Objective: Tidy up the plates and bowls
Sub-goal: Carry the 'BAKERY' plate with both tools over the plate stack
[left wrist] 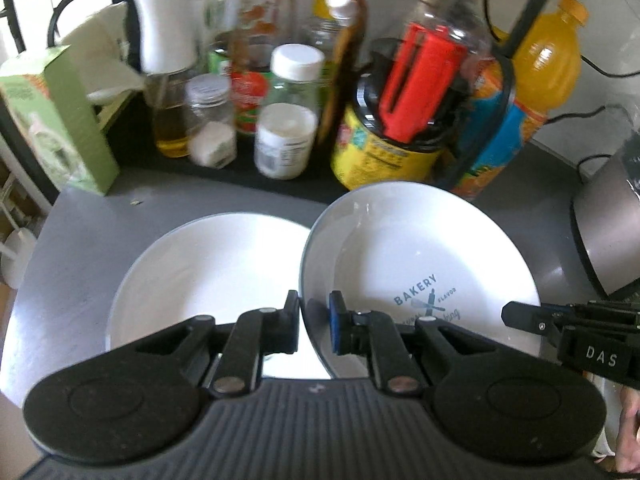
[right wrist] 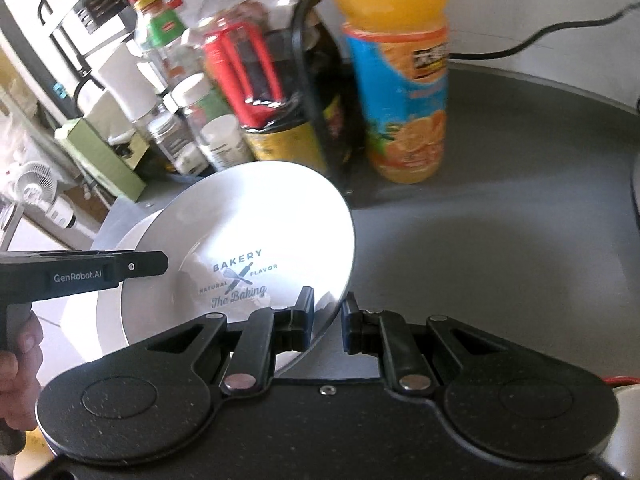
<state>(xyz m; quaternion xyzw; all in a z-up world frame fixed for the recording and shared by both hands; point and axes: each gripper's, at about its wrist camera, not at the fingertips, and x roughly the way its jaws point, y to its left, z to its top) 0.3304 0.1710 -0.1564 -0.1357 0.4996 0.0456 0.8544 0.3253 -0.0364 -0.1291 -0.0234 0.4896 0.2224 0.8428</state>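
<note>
Grey tabletop (left wrist: 80, 240) crowded with bottles: your left gripper (left wrist: 314, 326) and right gripper (right wrist: 328, 320) each clench opposite rims of 1 printed plate (left wrist: 420, 264), tilted above the plain plate (left wrist: 208, 272) to its left.

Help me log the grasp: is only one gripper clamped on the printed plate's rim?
No. The left gripper and the right gripper each pinch the rim of the printed plate.
</note>
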